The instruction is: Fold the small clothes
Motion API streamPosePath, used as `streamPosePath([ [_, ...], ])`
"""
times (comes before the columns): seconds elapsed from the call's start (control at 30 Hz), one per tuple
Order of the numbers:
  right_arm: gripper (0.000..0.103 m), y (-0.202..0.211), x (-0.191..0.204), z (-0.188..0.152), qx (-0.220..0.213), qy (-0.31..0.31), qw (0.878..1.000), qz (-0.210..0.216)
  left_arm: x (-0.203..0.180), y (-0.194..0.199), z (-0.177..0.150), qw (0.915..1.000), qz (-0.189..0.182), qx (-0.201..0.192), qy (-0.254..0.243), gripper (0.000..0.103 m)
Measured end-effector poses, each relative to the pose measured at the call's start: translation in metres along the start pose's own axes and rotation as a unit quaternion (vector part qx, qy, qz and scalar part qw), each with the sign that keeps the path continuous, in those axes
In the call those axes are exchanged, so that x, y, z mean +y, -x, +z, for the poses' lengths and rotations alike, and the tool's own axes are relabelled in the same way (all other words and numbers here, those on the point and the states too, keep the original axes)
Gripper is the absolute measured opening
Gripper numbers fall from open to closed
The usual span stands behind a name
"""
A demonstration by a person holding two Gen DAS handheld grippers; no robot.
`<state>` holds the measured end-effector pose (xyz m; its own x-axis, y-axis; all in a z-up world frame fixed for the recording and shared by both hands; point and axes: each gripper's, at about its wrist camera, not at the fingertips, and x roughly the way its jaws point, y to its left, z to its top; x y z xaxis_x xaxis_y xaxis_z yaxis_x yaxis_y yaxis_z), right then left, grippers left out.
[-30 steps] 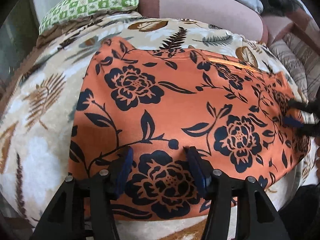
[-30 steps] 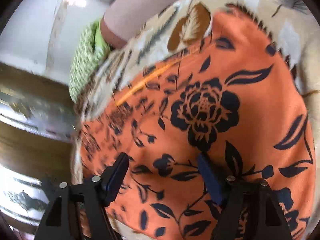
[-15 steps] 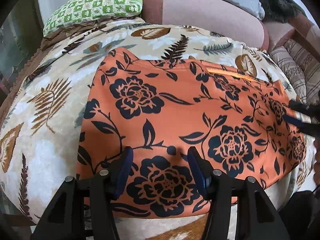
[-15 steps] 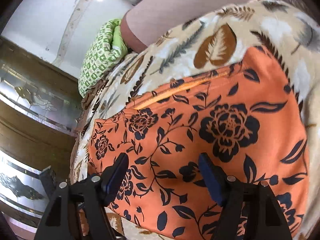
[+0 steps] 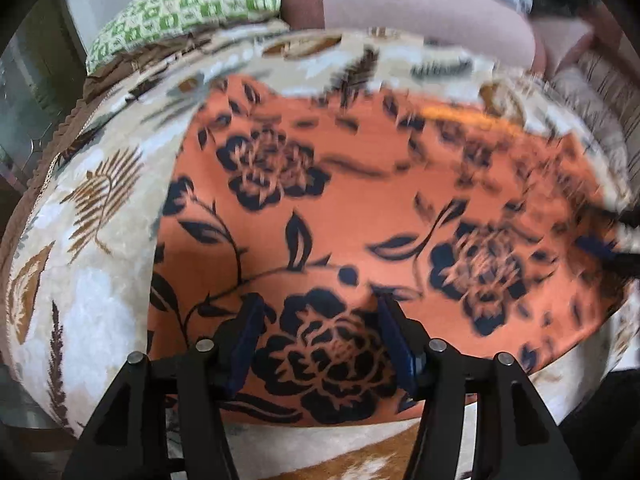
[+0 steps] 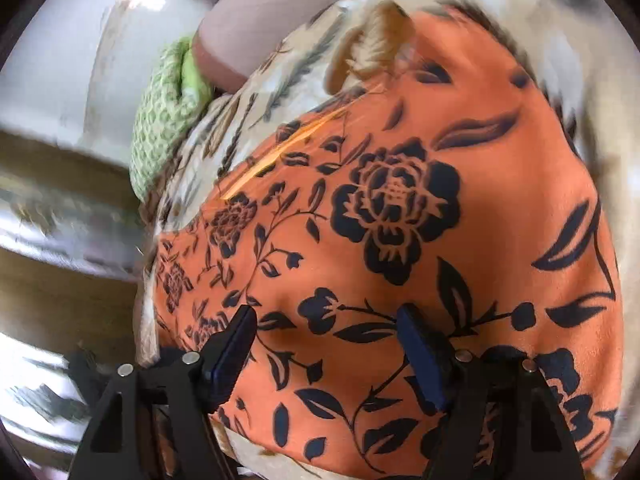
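Left gripper (image 5: 318, 312) spread wide over orange garment (image 5: 360, 208); right gripper (image 6: 326, 326) likewise.

Black two-finger left gripper w/ blue pads (image 5: 316, 312) is hovering w/ jaws spread; black two-finger right gripper (image 6: 328, 322) is likewise gaping wide.

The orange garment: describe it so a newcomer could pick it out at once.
Start from the beige leaf-print cover spread over the bed. Lying flat in its middle is the orange garment, under both open grippers. Only it is bright orange with large navy flowers; the green checked pillow and pink bolster lie beyond it.
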<state>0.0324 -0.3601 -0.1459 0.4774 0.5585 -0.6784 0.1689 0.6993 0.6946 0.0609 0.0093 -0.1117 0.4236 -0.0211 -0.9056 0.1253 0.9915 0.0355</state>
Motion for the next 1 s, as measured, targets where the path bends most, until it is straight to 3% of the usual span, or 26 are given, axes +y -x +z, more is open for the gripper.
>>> streamPosePath([
  [0.1,0.076,0.026,0.018,-0.007,-0.024,0.031,0.999,0.008,0.002,0.009,-0.001,0.9999,-0.005,-0.011,0.01,0.059],
  [0.2,0.076,0.055,0.011,-0.024,-0.042,0.021,0.999,0.014,-0.001,0.02,-0.002,0.9992,-0.012,-0.037,0.012,0.059],
  [0.27,0.076,0.071,-0.004,-0.037,-0.053,-0.008,0.998,0.016,-0.005,0.018,-0.005,0.9991,-0.015,-0.037,0.009,0.061],
  [0.33,0.076,0.085,-0.022,-0.05,-0.059,-0.052,0.996,0.032,-0.009,0.006,-0.007,0.9999,-0.012,-0.01,0.004,0.061],
  [0.43,0.076,0.095,-0.046,-0.069,-0.064,-0.105,0.992,0.036,-0.016,0.002,-0.01,0.9997,0.009,-0.016,-0.012,0.063],
  [0.7,0.076,0.087,-0.088,-0.076,-0.084,-0.202,0.975,0.041,-0.025,0.03,-0.005,0.998,-0.033,-0.053,0.01,0.063],
  [0.87,0.076,0.086,-0.096,-0.066,-0.113,-0.216,0.969,0.05,-0.042,0.024,-0.004,0.9981,-0.037,-0.048,-0.007,0.063],
  [1.0,0.075,0.076,-0.097,-0.059,-0.106,-0.205,0.972,0.03,-0.047,0.005,-0.006,0.9993,-0.026,-0.023,-0.015,0.063],
])
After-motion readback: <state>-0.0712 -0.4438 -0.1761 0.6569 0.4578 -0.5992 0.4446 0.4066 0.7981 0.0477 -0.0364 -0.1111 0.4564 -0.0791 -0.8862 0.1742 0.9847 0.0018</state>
